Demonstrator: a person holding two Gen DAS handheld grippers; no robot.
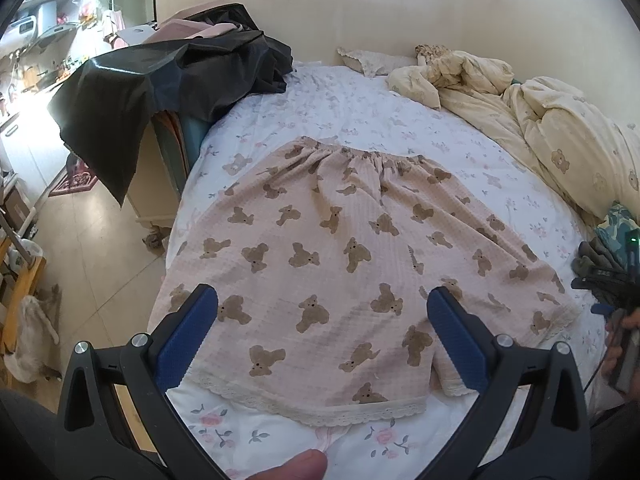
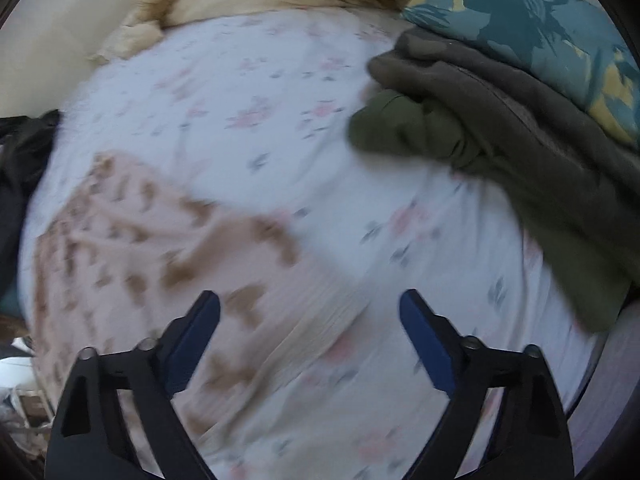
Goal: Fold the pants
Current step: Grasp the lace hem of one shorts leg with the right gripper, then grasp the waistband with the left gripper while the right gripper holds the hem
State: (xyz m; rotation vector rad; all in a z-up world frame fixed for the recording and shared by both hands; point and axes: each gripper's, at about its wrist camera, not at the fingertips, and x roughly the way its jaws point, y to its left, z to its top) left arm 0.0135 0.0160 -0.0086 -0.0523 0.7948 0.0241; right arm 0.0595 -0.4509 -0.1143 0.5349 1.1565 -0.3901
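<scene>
Pink pants (image 1: 340, 256) with brown teddy bears and lace hems lie flat on the floral bed sheet (image 1: 384, 112), waistband far, leg hems near me. My left gripper (image 1: 322, 300) is open and empty, hovering over the near hems. In the blurred right wrist view the pants (image 2: 168, 264) lie at the lower left, and my right gripper (image 2: 310, 304) is open and empty above their right edge and the sheet (image 2: 256, 112).
A cream duvet (image 1: 520, 120) is bunched at the back right. Dark green clothes (image 2: 500, 152) and a blue floral pillow (image 2: 540, 28) lie at the right. A black cover (image 1: 168, 80) drapes furniture left of the bed. A cat (image 1: 36, 320) lies on the floor.
</scene>
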